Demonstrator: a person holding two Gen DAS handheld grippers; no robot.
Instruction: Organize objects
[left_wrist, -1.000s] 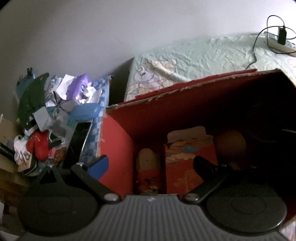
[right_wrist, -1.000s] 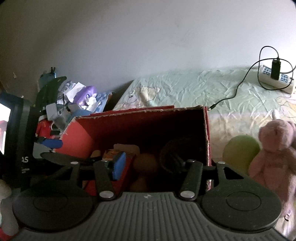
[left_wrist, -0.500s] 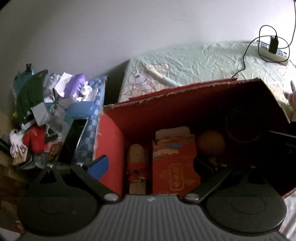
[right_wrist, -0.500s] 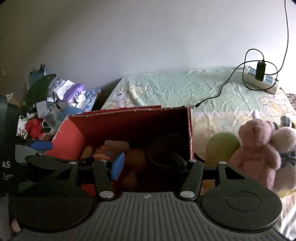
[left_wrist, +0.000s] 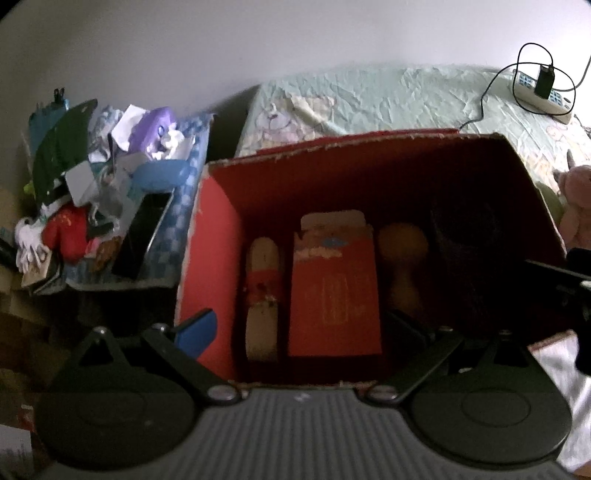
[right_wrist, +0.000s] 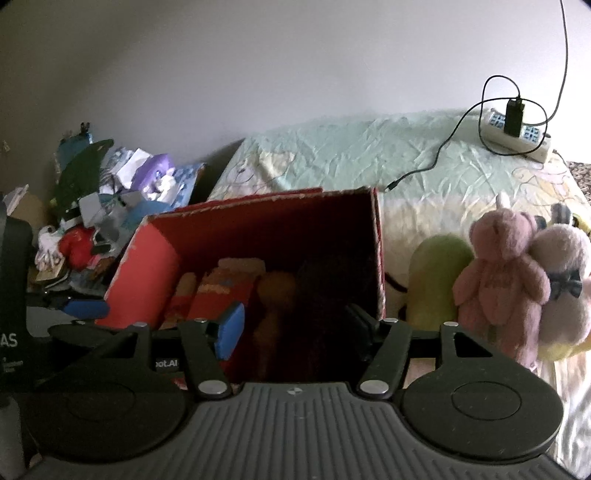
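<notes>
An open red cardboard box (left_wrist: 214, 240) stands against the bed. Inside it lie a pale wooden piece with a red band (left_wrist: 262, 295), a red carton (left_wrist: 334, 291), a brown round-headed object (left_wrist: 402, 258) and a dark item (left_wrist: 480, 251) that is too shadowed to identify. My left gripper (left_wrist: 301, 328) hovers open above the box's near side and holds nothing. My right gripper (right_wrist: 295, 326) is also open and empty, in front of the same box (right_wrist: 147, 266). To the right of the box sit a green plush (right_wrist: 436, 273), a pink teddy bear (right_wrist: 498, 280) and a pale plush (right_wrist: 565, 280).
A heap of toys and papers (left_wrist: 103, 192) is piled to the left of the box. The bed with a wrinkled green sheet (right_wrist: 351, 162) runs behind it. A power strip with a charger and cable (right_wrist: 517, 125) lies at the bed's far right. A dark device (right_wrist: 14, 295) stands at the left edge.
Both grippers have drawn back and up from the box, so more of its inside and of the bed shows. The plush toys have come fully into the right wrist view.
</notes>
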